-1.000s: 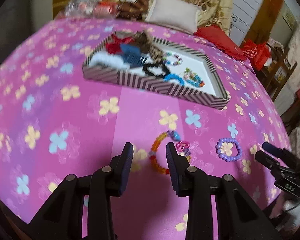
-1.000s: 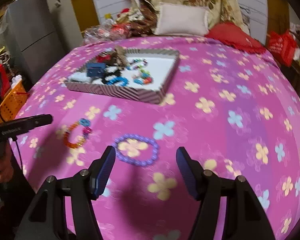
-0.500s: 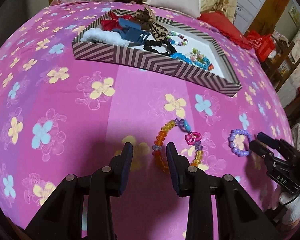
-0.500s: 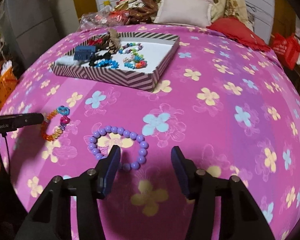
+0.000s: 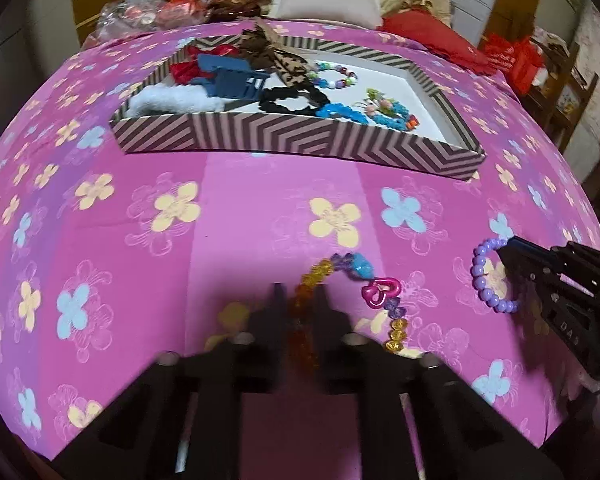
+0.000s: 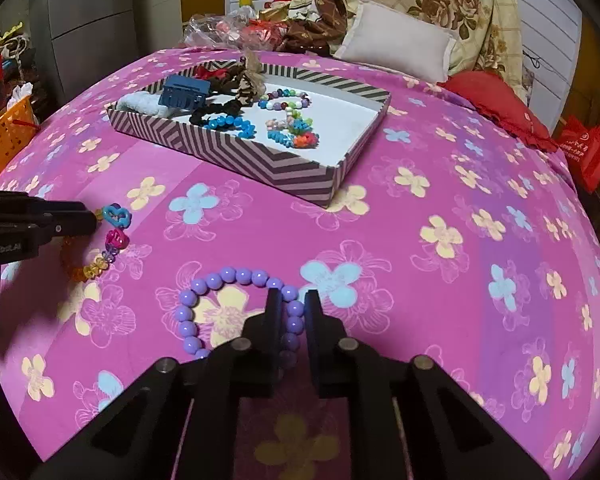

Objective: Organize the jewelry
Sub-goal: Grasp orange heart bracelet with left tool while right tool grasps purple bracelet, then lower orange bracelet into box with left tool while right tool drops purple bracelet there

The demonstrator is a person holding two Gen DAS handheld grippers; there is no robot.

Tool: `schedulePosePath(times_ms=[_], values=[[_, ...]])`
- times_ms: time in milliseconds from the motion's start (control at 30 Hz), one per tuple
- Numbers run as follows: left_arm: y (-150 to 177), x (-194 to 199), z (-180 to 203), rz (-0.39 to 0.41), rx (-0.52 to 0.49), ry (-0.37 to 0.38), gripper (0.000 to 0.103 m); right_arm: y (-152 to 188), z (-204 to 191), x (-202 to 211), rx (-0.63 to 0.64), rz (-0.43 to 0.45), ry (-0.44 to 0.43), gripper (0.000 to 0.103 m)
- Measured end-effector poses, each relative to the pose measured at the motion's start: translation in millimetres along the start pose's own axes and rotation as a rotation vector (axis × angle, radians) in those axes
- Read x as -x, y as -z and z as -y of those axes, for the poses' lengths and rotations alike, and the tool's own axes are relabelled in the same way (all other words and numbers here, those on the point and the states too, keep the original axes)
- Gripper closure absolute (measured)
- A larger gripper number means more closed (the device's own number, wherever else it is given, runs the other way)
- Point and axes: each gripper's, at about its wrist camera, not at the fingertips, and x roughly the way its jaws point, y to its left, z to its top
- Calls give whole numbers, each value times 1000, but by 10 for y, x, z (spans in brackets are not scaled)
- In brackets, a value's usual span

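The left tool (image 5: 299, 312) is motion-blurred, hiding part of the amber bracelet (image 5: 306, 280).

R gripper (image 6: 291, 300) clamped on purple bead bracelet (image 6: 236, 278) – pink floral bedspread (image 6: 440, 208).

Jaws pinched tight on the bracelet's right side, beads showing betw. the fingers; rest of the loop lies flat to the left. L gripper (image 6: 94, 220) comes in from the left edge, jaws closing, tip at the amber bracelet (image 6: 88, 268) w/ blue and pink heart charms. Farther back – striped tray (image 6: 260, 160) w/ beaded bracelets, black scrunchie (image 6: 216, 110), blue hair clip (image 6: 184, 92), white fluffy item. White pillow (image 6: 396, 46) and red cushion (image 6: 496, 98) behind; orange basket (image 6: 4, 136) at left.
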Motion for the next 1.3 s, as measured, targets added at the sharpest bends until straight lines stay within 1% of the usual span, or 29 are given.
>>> schedulePosePath(times_ms=[100,167,300,433,600,833,933,1000,1067,1133,1200,1233,1300], values=[[-22,25,-20,-10,12,53,92,-27,57,58,-36,13,-36,94],[-62,99,-20,14,14,57,92,-76,84,150,-55,37,-62,94],[-221,318,-6,71,7,86,92,-219,85,328,-43,79,-69,94],[-366,497,45,122,-23,83,92,-391,90,464,-25,114,-67,94],[-575,605,83,154,-34,78,92,-608,135,553,-10,148,-55,94],[-971,682,302,207,-47,90,92,-1041,284,517,-9,168,-50,94],[-1146,603,441,206,-36,113,92,-1228,387,445,-26,168,-57,94],[-1270,484,554,193,-20,135,92,-1349,462,368,-39,161,-66,94],[-1374,355,638,170,5,169,92,-1470,543,271,-51,153,-73,94],[-1446,212,715,137,39,224,92,-1584,603,171,-61,146,-79,94],[-1471,91,726,118,73,271,92,-1692,657,70,-73,141,-89,94],[-1466,44,704,110,88,282,92,-1748,684,9,-80,138,-98,94],[-1454,-147,609,76,129,271,92,-1818,703,-83,-87,134,-118,94]])
